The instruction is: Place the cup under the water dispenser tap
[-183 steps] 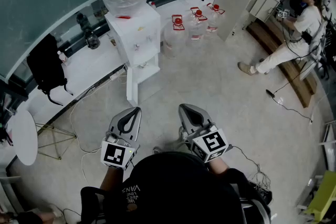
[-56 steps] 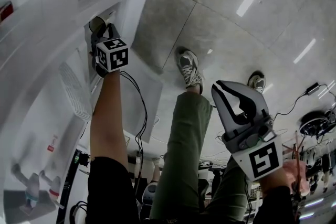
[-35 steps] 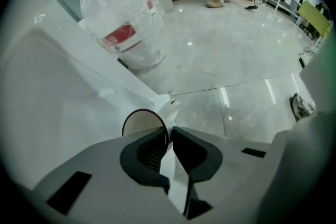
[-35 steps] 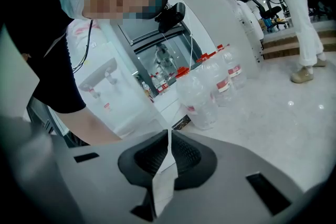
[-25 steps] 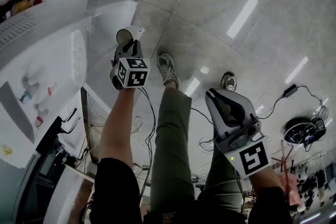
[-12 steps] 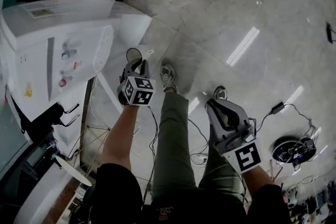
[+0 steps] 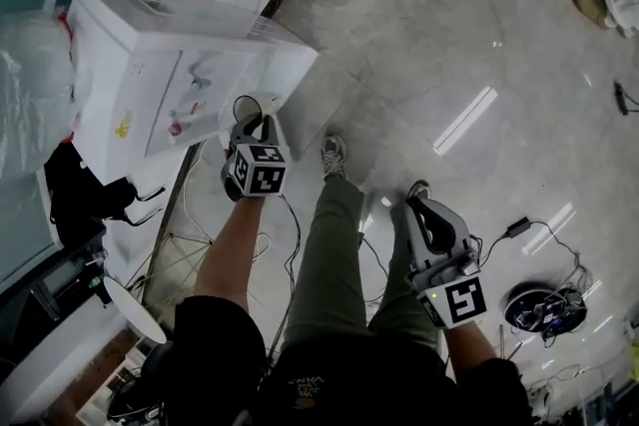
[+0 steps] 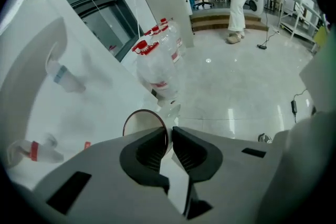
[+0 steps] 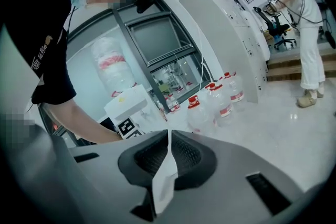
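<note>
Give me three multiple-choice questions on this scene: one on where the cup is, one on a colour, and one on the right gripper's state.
1. Where is the cup?
A) pinched in the left gripper
B) in the right gripper
C) nowhere in view

2. What colour are the caps on the water bottles?
A) blue
B) red
C) green

3. The right gripper's jaws are:
A) together, empty
B) wide apart
C) closed on the cup

Answers:
1 A, the cup's rim sits between the left jaws.
2 B, red caps show in both gripper views.
3 A, its pads meet with nothing between them.
</note>
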Tool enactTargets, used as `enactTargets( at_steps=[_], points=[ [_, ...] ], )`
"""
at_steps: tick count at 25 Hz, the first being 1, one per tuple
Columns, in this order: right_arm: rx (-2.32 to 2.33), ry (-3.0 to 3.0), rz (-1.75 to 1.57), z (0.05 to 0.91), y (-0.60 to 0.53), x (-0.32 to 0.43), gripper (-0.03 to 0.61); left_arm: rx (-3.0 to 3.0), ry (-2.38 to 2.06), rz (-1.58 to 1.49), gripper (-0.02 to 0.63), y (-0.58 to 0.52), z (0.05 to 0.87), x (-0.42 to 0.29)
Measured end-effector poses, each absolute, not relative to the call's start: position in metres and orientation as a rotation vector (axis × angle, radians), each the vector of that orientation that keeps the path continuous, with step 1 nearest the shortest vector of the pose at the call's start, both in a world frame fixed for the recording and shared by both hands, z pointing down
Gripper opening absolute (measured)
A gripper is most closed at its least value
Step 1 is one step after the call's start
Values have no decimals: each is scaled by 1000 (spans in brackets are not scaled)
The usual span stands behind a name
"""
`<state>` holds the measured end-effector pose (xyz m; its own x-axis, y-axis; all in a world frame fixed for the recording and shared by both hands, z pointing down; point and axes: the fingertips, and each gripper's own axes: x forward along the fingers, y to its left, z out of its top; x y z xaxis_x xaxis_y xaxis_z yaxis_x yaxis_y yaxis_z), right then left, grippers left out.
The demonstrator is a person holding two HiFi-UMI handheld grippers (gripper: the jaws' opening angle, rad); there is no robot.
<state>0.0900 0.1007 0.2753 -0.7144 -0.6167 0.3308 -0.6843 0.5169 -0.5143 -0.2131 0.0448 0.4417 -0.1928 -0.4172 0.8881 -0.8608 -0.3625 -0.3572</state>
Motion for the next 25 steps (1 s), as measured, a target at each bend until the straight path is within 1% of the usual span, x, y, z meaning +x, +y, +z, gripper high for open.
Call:
enactTargets(
  at_steps=[4, 10, 14, 17, 25],
  points=[
    [1109, -2646, 978, 260, 105, 80, 46, 1644, -1514, 1575, 58, 35, 426, -237],
    [1192, -2587, 1010, 262, 95, 70, 46, 1560, -1569, 1578, 58, 13, 431, -268],
    [1238, -2588, 1030, 260, 89, 59, 46, 1542, -1572, 1548, 58, 3, 439, -270],
    [1242, -2588, 1060, 257, 86, 54, 46, 1564, -1556, 1585, 58, -5, 445, -266],
    [1302, -2564, 1076, 264, 85, 60, 46, 1556, -1582, 1624, 58, -26, 449, -267]
  ],
)
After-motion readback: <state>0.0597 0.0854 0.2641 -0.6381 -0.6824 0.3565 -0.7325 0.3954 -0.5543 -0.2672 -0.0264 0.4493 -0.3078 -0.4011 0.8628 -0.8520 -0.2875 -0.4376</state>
